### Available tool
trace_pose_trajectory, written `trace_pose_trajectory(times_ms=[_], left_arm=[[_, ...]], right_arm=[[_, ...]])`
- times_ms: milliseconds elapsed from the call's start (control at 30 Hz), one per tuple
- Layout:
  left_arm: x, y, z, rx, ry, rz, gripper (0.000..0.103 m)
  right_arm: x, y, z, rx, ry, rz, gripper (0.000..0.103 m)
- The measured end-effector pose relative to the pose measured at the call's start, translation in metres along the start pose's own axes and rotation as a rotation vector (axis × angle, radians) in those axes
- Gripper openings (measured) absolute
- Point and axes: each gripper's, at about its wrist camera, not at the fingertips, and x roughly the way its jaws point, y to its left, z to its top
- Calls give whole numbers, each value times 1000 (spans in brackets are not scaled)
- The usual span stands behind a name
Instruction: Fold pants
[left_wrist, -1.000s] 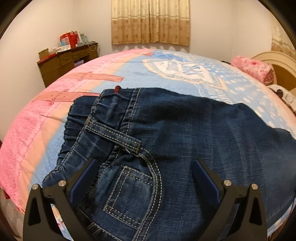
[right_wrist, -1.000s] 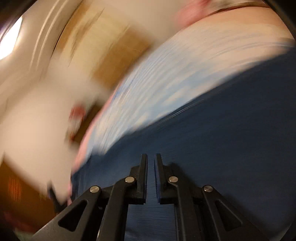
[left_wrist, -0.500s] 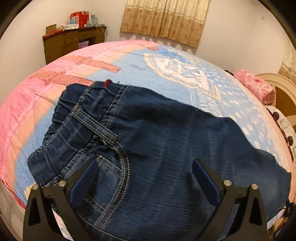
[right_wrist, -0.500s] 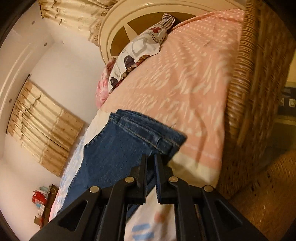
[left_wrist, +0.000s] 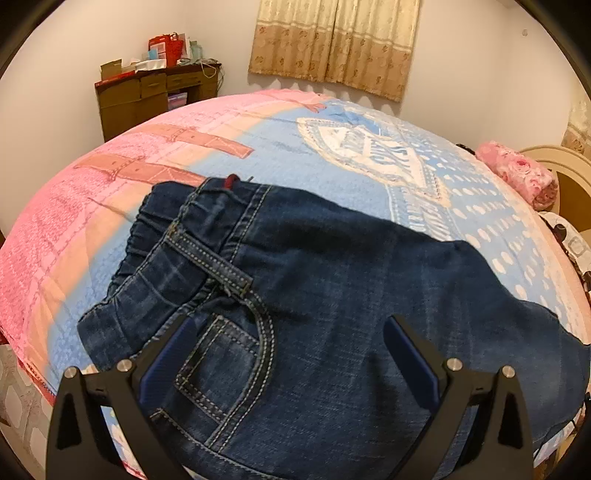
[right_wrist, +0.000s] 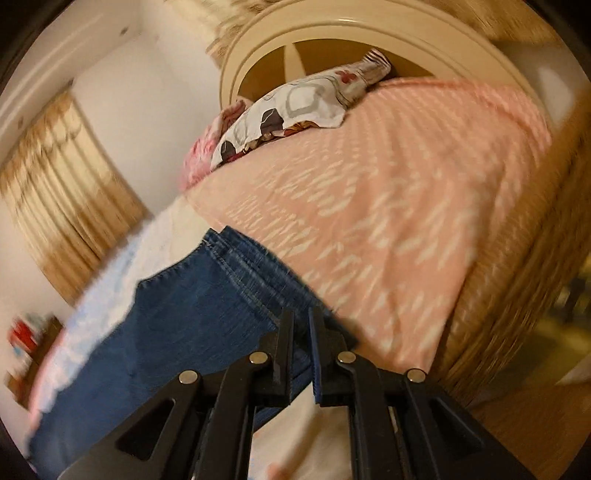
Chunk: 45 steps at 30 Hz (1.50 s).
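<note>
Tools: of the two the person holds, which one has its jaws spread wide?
The left tool: its blue-padded jaws stand far apart above the jeans near the waistband. The right tool has only a narrow slit between its jaws, at the hem.

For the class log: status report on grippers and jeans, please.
Left gripper open above jeans waistband end. Right gripper shut at leg hem, grip unclear. Jeans flat on bedspread. Nothing in the way.

Dark blue denim pants lie flat on the bed, elastic waistband at ten o'clock (pale stitching), legs toward four.
</note>
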Motion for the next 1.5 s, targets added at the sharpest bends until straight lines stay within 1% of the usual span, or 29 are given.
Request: trace_pose_trajectory(times_ms=[33,100,133,167,200,233,267,400,500,533,567,600,700,767,833,900,933,967,1000,1033,1100,1133,1200,1267,1300,1333,1367,1433,1500], left_arm=[[1,0,0,1,3,8,103],[2,0,0,4,5,17,103],[2,0,0,4,4,18,103],[1,-1,0,4,2,17,103],[0,-1,0,5,1,16,103],[0,-1,0,8,0,16,103],[0,-3,0,14,0,19,103],[-1,-6,0,30,-8,22,103],[-1,-8,-1,41,-10,27,103],[0,-8,-1,44,-7,26,103],[0,-9,-2,47,-4,26,103],[1,-9,-3,53,-3,27,103],[2,-12,-6,77,-9,48,103],[2,-15,-7,92,-10,55,103],[0,-16,-8,103,-15,54,103],[-3,-18,-8,115,-26,58,103],[-4,-18,-7,118,-29,60,103],[-5,-18,-7,120,-33,60,103],[-6,-18,-7,122,-38,59,103],[-7,-17,-7,123,-42,60,103],[-9,-16,-6,122,-48,66,103],[-9,-15,-5,119,-51,67,103],[-8,-12,-5,108,-53,68,103],[-5,-13,-5,108,-44,72,103],[-3,-13,-6,112,-41,77,103],[-1,-15,-6,116,-38,81,103],[0,-16,-7,120,-34,83,103],[-1,-19,-9,132,-31,78,103],[-5,-20,-9,141,-45,79,103]], right_arm=[[4,1,4,-28,18,-6,13],[8,1,6,-45,35,0,18],[9,1,7,-51,48,14,25],[8,1,7,-63,55,25,30],[8,3,6,-89,61,36,38],[6,5,5,-118,61,43,45],[5,9,2,-163,59,40,46],[7,26,-4,-323,76,-51,45],[14,35,-3,-387,91,-100,45],[15,37,-1,-396,101,-104,39],[16,37,-1,-401,111,-95,37],[15,39,-1,-423,116,-105,20],[9,48,-9,-511,132,-132,19],[7,49,-10,-516,130,-147,18],[3,51,-10,-525,93,-208,18],[2,50,-7,-493,62,-236,18],[5,49,-6,-472,58,-259,6],[7,48,-6,-464,48,-310,7],[9,45,-4,-445,41,-311,6],[11,39,-2,-409,40,-294,6],[7,29,2,-350,20,-207,6],[2,26,3,-329,7,-185,6],[-15,13,5,-224,-34,-126,7],[-33,-3,2,-72,-48,-16,18],[-39,-8,-2,-21,-55,20,33],[-42,-10,-6,16,-62,47,42],[-42,-11,-11,33,-67,61,55],[-33,-5,-17,5,-57,33,57],[-18,-3,-21,14,-15,-9,57]])
